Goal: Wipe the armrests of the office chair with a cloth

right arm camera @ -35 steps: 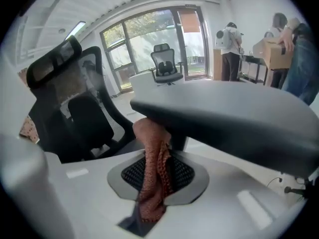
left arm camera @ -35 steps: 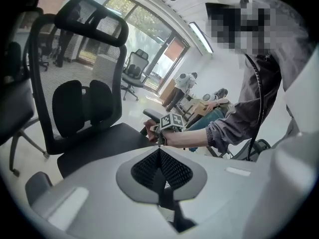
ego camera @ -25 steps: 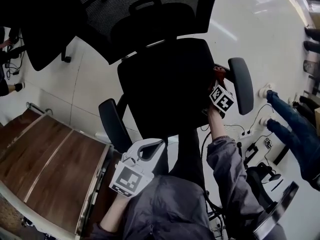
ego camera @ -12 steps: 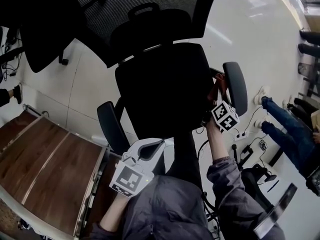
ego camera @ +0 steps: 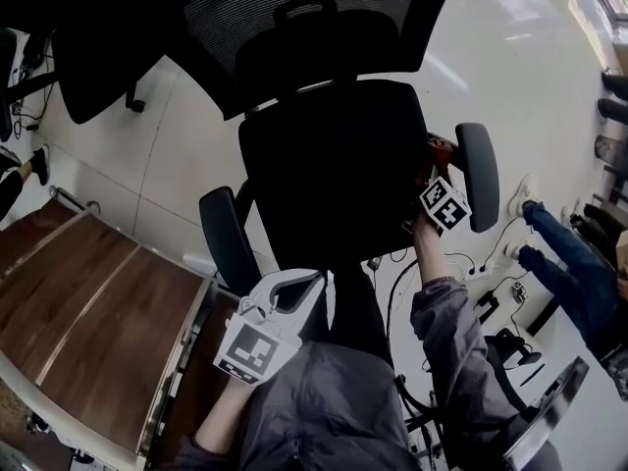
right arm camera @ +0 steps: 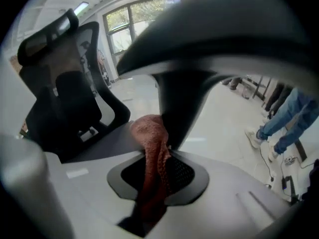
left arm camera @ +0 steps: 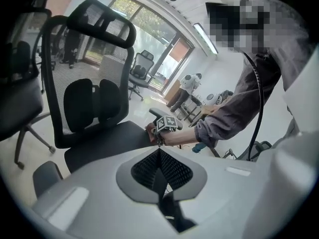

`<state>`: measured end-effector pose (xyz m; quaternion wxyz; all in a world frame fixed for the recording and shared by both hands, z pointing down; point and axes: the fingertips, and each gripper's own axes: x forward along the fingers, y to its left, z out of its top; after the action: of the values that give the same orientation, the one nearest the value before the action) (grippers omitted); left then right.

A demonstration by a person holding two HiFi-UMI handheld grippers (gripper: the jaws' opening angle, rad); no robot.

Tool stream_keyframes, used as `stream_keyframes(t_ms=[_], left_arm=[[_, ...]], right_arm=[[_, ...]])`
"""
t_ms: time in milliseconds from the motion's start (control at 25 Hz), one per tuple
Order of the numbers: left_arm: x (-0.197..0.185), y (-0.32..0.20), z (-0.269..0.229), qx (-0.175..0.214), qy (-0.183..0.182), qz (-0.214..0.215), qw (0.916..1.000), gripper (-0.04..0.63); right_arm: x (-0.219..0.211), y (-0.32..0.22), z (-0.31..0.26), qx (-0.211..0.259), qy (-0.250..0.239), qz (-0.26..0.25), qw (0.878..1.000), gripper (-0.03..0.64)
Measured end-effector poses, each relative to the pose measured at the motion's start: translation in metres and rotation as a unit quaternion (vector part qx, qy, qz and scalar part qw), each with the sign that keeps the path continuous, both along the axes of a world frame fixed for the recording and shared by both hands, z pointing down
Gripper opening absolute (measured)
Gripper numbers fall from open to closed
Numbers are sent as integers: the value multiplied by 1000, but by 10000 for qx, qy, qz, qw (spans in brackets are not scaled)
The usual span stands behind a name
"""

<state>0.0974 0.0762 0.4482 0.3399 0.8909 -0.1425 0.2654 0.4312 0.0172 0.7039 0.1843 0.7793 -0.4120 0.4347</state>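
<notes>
The left gripper (ego camera: 294, 297) hung close to the person's body, over the near edge of the brown wooden counter (ego camera: 88, 322) and just beside the front of the left-hand black padded armrest (ego camera: 228, 238). In the left gripper view its jaws were pressed together with nothing between them (left arm camera: 158, 156), pointing across the seat toward the other gripper.

Farther out, at the end of a grey sleeve (ego camera: 451, 332), the right gripper (ego camera: 435, 177) reached into the gap between the seat and the right-hand black padded armrest (ego camera: 479, 175). The right gripper view showed its jaws pinching a rust-red terry cloth (right arm camera: 152, 148). The cloth stood up out of the jaws as a bunched fold, and its top touched the dark post under that armrest's pad (right arm camera: 209, 39). From the head view only a small reddish bit of the cloth (ego camera: 439, 148) showed, at the inner edge of the pad near its far end.

Beyond both grippers stood the black office chair (ego camera: 334, 175), its wide seat in the middle and its mesh back and headrest rising on the far side. The white tiled floor (ego camera: 491, 67) lay around it. To the right, well apart from the chair, the blue-jeaned legs (ego camera: 569, 263) of another person were visible.
</notes>
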Motion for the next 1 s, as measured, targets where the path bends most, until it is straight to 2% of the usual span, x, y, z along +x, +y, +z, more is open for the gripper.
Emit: stream_keyframes(t_ms=[120,200,560,680,800,1000], left_arm=[[-3,3,3,3,-37,-40,10000,15],[-2,7,3,-7,-41,-73,10000,15],[11,20,-13,174,57,-316,9993,15],[20,30,-17,206,72,-371,9991,15],[26,41,-19,223,34,-437,9988,15],[26,61,-10,164,-166,-585,9980,15]], right_arm=[[2,-6,15,-287,77,-244,9993,71],[1,-7,12,-303,77,-290,9991,71],[-23,-5,-55,532,-318,-460,9970,71],[-27,1,-67,682,-393,-573,9952,71],[-22,4,-52,580,-321,-703,9953,71],[-3,-4,-4,145,49,-937,9955,71]])
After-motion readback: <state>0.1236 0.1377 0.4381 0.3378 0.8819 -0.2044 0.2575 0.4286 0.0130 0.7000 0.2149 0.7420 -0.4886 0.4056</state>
